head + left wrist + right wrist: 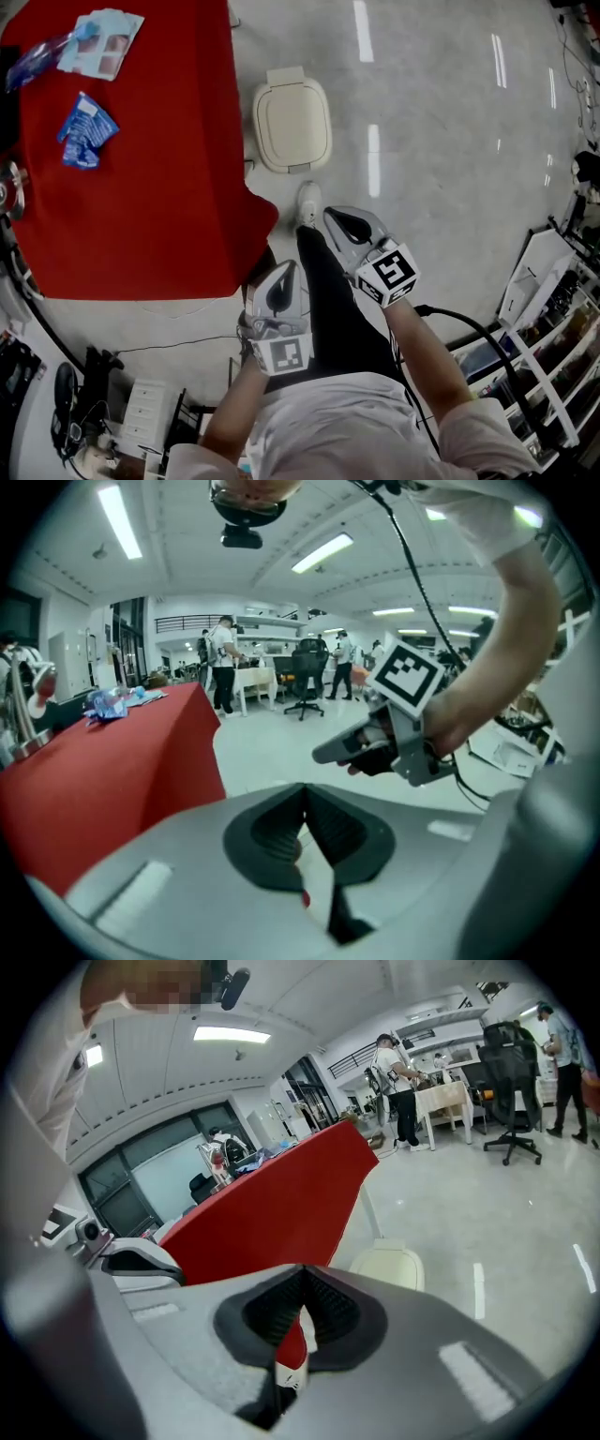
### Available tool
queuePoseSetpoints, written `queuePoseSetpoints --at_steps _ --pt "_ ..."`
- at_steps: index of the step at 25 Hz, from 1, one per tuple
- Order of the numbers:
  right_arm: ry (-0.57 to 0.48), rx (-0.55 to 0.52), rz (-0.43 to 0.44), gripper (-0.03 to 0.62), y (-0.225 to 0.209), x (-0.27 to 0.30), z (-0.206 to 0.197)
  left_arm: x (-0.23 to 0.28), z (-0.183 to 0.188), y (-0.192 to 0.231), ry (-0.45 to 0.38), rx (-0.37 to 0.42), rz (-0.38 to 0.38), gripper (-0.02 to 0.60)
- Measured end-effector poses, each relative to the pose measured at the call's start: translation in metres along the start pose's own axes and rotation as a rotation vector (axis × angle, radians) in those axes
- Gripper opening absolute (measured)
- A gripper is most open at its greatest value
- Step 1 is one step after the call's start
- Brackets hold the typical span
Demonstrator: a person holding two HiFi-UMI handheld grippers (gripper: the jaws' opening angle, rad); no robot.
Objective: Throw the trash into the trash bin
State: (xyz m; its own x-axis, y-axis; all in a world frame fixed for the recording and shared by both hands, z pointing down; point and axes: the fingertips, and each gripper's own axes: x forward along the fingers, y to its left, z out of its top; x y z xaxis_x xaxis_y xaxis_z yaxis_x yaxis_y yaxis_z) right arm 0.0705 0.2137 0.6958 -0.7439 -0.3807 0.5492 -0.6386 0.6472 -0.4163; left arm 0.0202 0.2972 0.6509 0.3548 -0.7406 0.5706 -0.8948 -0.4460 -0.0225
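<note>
We've got both grippers low in front of us, either side of our dark trouser leg [330, 314]. The left gripper [286, 269] sits just left of the leg. The right gripper [331, 217] is just right of the leg and further forward. Both point forward and tilt downward, jaws pressed together with nothing between them. Our bare forearms [424, 349] are bent in close beside the leg.

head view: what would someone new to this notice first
The bright red table fills the upper left, blue wrappers lying on it. A cream trash bin, lid closed, stands on the floor by its right edge. Below, the left gripper and right gripper are both shut and empty.
</note>
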Motion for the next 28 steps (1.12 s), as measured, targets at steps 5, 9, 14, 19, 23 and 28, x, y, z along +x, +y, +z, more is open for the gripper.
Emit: queuePoseSetpoints --at_steps 5,9,14,19,23,28 --pt "0.022 0.013 0.001 0.002 -0.020 0.025 -0.034 0.031 -0.044 0.008 0.035 -0.022 0.040 0.005" --pt "0.039 0.029 -0.004 0.002 -0.035 0.045 -0.058 0.053 -0.075 0.011 0.069 -0.048 0.052 0.005" --pt "0.082 0.039 -0.006 0.002 -0.051 0.073 -0.101 0.079 -0.110 0.015 0.097 -0.086 0.073 0.005" --pt "0.121 0.053 -0.014 0.002 -0.066 0.103 -0.135 0.098 -0.128 0.018 0.124 -0.102 0.071 0.005" --pt "0.138 0.062 -0.024 0.002 -0.077 0.125 -0.155 0.111 -0.141 0.017 0.144 -0.122 0.065 0.005" --pt "0.167 0.086 -0.051 0.002 -0.090 0.148 -0.179 0.123 -0.153 0.022 0.146 -0.138 0.064 0.005"
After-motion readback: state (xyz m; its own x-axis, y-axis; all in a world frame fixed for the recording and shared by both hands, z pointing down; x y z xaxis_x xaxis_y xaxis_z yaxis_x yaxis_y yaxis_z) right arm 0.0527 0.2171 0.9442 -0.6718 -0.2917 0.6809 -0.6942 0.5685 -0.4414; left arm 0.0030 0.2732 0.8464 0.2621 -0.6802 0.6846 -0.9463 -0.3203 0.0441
